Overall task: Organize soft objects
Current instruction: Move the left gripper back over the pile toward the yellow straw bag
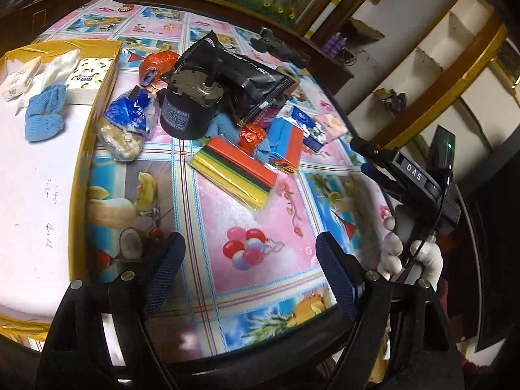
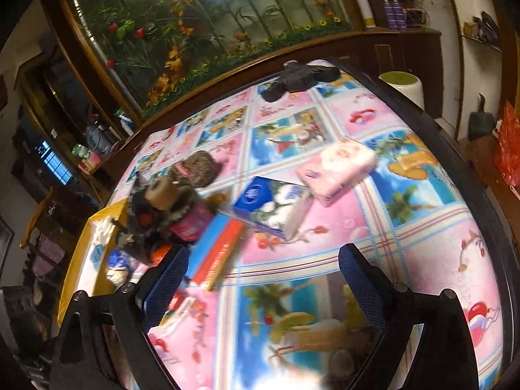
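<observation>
A shallow box with gold-taped walls (image 1: 107, 74) sits at the left and holds a blue knitted cloth (image 1: 44, 113), a white cloth (image 1: 60, 61) and tissue packs (image 1: 84, 81). A clutter pile lies on the patterned tablecloth (image 1: 243, 221): a pink tissue pack (image 2: 338, 165), a blue and white tissue pack (image 2: 273, 208), a blue cloth (image 1: 224, 126) under a black motor (image 1: 185, 110). My left gripper (image 1: 250, 276) is open and empty above the cloth. My right gripper (image 2: 263, 286) is open and empty, in front of the tissue packs.
The pile also holds a black foil bag (image 1: 240, 74), coloured paper sheets (image 1: 237, 172), a red and blue carton (image 1: 286, 146), orange wrapped balls (image 1: 159, 65) and a bagged item (image 1: 126, 126). A dark object (image 2: 299, 78) lies at the far table edge. Shelves stand at the right.
</observation>
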The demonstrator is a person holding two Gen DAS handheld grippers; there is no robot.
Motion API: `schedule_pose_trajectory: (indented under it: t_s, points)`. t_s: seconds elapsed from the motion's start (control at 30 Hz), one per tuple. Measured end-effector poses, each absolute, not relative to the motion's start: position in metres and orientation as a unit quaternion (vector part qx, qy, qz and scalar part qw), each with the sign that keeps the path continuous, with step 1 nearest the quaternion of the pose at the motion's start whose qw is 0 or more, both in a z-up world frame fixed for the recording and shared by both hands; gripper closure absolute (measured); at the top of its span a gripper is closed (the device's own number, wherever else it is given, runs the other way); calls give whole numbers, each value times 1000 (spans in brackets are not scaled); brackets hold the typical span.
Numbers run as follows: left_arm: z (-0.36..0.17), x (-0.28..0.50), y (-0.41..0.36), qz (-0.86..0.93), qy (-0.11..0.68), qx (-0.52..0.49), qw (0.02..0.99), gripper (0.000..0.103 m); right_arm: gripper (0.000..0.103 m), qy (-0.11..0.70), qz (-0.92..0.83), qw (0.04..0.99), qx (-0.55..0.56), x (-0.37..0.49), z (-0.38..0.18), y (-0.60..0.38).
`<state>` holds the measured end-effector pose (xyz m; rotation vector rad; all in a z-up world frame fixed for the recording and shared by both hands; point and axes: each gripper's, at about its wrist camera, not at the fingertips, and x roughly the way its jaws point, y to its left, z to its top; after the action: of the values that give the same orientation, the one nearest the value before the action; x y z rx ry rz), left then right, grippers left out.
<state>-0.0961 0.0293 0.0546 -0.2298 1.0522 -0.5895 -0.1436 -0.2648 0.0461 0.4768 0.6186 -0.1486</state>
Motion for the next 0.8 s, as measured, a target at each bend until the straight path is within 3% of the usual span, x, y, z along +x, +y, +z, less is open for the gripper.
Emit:
schedule_pose_trajectory:
  t_s: [0.27,0.5,0.6,0.67,0.8]
  points:
    - [47,-61,-10,-220,505,-80,831,20,8,272,-79,912,297,-134,19,-289]
    - [27,-32,-45,-157,491,20,856,21,8,271,-68,908,311,-133,11,-295]
    - [24,-40,-41,-160,480,48,861,32,8,273,-65,907,314,-132,11,-295]
    - [27,-44,-30,-176,482,45,857,46,8,273,-65,905,318,-132,11,-296]
    - [30,-52,-2,-186,507,17,841,49,8,276,-66,900,332,-132,8,-300]
